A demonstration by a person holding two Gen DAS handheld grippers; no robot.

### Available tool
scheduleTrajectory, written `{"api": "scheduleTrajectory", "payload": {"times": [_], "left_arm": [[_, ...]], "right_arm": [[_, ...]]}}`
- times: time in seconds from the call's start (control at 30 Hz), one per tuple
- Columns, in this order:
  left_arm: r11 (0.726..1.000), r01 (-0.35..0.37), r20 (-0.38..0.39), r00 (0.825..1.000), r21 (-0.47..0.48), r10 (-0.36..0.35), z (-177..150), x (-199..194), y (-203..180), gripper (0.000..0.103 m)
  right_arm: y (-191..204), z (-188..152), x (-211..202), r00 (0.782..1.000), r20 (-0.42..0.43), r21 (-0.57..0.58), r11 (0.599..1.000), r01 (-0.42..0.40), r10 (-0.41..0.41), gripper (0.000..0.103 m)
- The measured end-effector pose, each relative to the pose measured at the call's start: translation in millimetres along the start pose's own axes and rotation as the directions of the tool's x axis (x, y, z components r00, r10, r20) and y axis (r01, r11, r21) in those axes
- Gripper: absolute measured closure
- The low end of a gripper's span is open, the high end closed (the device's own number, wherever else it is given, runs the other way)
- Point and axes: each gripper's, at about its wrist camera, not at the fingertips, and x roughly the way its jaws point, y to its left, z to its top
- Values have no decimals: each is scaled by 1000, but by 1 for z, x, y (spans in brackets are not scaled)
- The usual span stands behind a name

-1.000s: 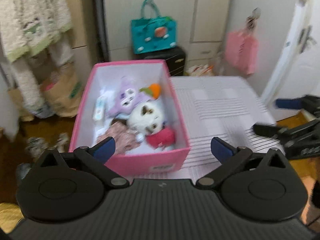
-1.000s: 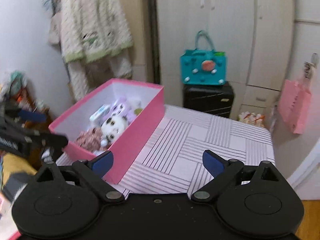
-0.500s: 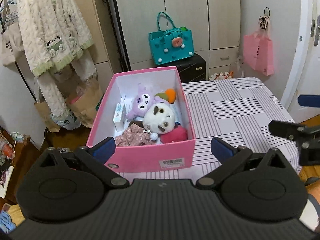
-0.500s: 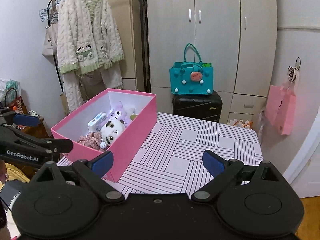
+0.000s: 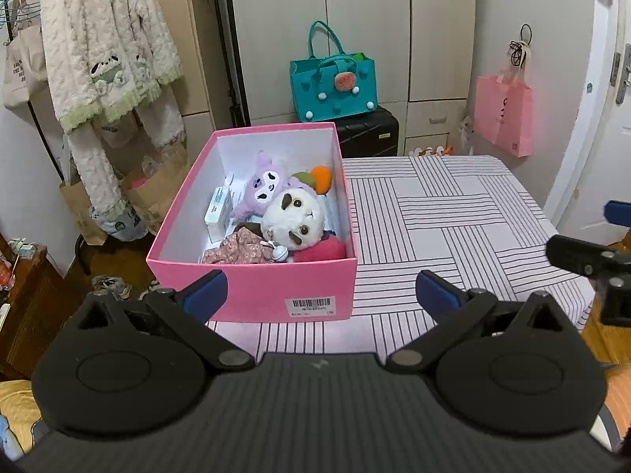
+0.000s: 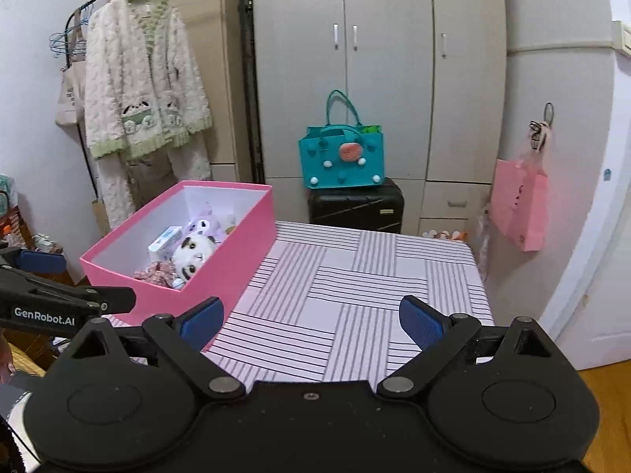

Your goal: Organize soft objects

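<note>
A pink cardboard box (image 5: 252, 291) with a white interior stands open on the left part of the striped table, a barcode label on its near wall. Inside, a white round-faced plush (image 5: 294, 218) with brown patches and big eyes lies on top, tilted. Behind it lies a purple plush (image 5: 264, 189); beside that, an orange-and-green soft piece (image 5: 317, 179). A floral pink fabric item (image 5: 240, 250) and a red soft piece (image 5: 321, 250) rest against the near wall. A small white-and-blue packet (image 5: 219, 207) leans against the left wall.

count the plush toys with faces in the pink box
2: a purple plush toward the back of the pink box, and a white plush in front of it. Others may be buried.
</note>
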Motion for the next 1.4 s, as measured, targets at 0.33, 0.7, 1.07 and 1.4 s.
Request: {"api": "scheduleTrajectory", "payload": {"times": [0.33,0.7,1.07,1.4], "left_arm": [[1000,7,1,1000,24,-7,-8,2,-9,0],[1000,-13,67,998,28,12,-11,-8,-12,0],[1000,-25,92,995,9,24,-13,-10,-13,0],[999,-35,141,989,-5,35,-19,-15,-9,0]], "right_arm": [[-1,-7,-7,1000,12,-4,1000,8,-8,5],[2,-15,-12,998,48,-28,999,32,-31,5],[1,-18,-17,995,73,-14,998,67,-66,5],[4,-29,-27,986,149,-27,996,80,-75,5]]}}
